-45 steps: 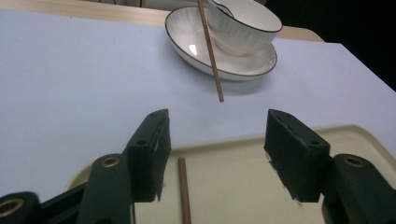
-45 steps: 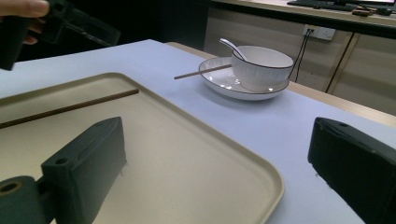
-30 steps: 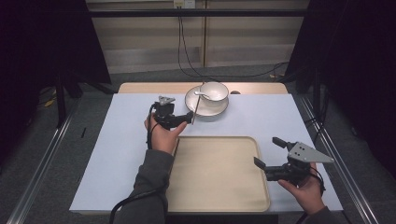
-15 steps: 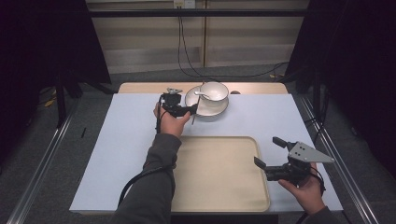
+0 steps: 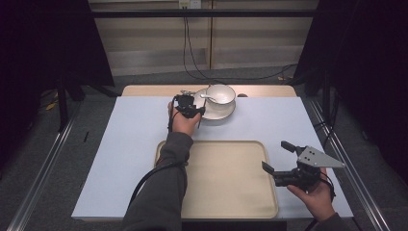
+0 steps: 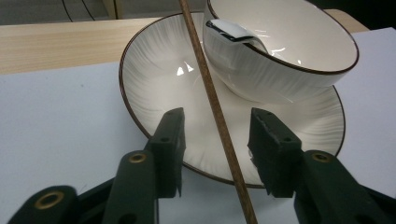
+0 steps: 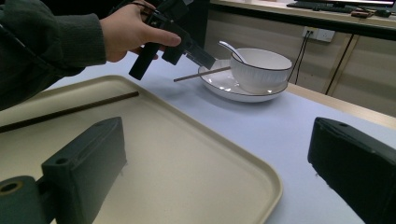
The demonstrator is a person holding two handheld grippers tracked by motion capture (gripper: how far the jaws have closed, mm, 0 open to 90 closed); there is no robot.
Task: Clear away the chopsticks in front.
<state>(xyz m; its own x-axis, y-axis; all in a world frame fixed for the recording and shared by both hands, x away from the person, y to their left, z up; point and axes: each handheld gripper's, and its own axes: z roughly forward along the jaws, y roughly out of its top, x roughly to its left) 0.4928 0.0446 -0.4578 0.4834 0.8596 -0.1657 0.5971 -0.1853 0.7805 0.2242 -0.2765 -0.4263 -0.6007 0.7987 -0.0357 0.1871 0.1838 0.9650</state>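
A brown chopstick [image 6: 212,98] leans on the rim of a white plate [image 6: 154,74] and passes between the jaws of my left gripper [image 6: 215,133]. The jaws have just been closing, but a gap still shows on each side of the stick, so the gripper is open. On the plate [image 5: 219,111] stands a white bowl [image 5: 220,94] with a spoon [image 5: 208,96] in it. My left gripper [image 5: 198,111] is at the plate's left edge. My right gripper [image 5: 276,156] hovers open and empty over the right side of the beige tray [image 5: 226,178].
A second dark chopstick [image 7: 70,111] lies on the tray [image 7: 187,154] near its left side. The pale blue mat [image 5: 125,144] covers the table, and a strip of bare wood [image 5: 144,90] runs behind it. Black cables hang beyond the table.
My left hand has moved right and slightly down to the plate's edge, and its jaws have narrowed around the chopstick. The right gripper has stayed where it was.
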